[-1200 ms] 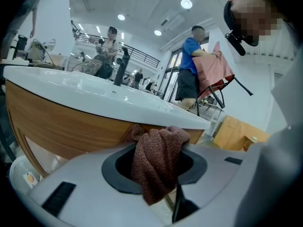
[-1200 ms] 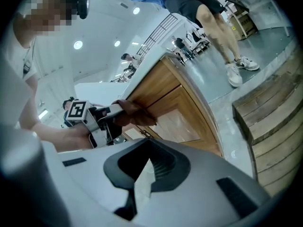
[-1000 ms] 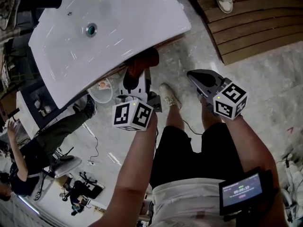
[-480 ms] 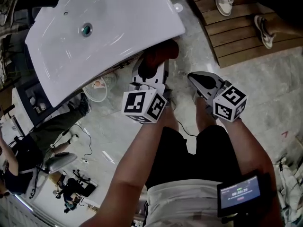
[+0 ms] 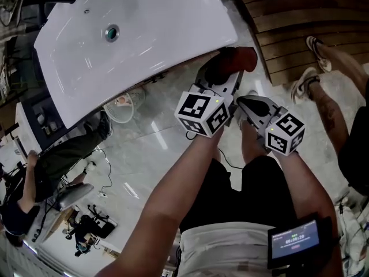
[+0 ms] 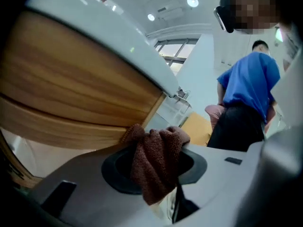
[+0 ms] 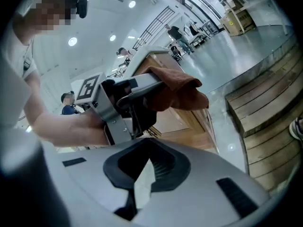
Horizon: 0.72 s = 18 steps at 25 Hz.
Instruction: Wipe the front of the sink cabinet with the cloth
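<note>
1. Cloth, low centre of the left gripper view, is clamped between the left gripper's jaws, its bunched top by the cabinet's lower corner
2. Right gripper: jaws pressed together, empty

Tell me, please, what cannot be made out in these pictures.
- Left gripper view: the cloth covers the tips of the left claw, so whether it touches the cabinet front cannot be told.
- Head view: the sink basin overhangs and hides the cabinet front.
- Head view: print on the small screen is too small to read.
</note>
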Motion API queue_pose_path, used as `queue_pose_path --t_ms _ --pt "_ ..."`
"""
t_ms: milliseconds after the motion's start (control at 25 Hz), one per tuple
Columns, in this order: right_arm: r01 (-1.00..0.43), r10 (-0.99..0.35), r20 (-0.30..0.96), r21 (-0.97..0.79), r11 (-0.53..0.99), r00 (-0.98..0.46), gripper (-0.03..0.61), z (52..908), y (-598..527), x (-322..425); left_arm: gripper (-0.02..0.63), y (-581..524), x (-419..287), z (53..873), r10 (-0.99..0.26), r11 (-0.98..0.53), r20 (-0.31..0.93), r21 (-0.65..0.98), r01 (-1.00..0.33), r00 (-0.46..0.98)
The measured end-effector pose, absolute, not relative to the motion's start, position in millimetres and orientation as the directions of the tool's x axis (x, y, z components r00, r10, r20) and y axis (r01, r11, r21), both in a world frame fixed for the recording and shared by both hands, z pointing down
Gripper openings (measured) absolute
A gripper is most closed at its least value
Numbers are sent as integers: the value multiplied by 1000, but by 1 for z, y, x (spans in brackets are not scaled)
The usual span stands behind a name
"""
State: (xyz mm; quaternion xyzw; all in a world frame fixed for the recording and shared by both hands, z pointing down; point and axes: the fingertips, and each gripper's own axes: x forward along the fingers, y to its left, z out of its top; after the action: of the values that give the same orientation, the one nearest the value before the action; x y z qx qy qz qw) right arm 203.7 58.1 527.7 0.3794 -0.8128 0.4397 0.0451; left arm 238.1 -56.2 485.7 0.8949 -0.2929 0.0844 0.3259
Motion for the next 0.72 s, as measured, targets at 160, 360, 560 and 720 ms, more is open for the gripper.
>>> queue_pose_path --t_ms 160,360,560,720 --pt "-660 -583 407 -680 320 -703 12 529 58 206 141 -62 239 503 -492 -567 366 554 -609 790" --pt "-664 -587 413 -680 309 -696 12 530 59 205 141 -68 221 506 -520 -534 379 555 -638 765" --pt "-670 -609 410 -686 285 -679 12 535 50 192 141 -76 177 516 -553 -496 408 539 -681 726" --pt "-667 -609 406 -687 289 -682 12 535 46 175 141 -80 139 520 -580 -464 433 521 -716 690"
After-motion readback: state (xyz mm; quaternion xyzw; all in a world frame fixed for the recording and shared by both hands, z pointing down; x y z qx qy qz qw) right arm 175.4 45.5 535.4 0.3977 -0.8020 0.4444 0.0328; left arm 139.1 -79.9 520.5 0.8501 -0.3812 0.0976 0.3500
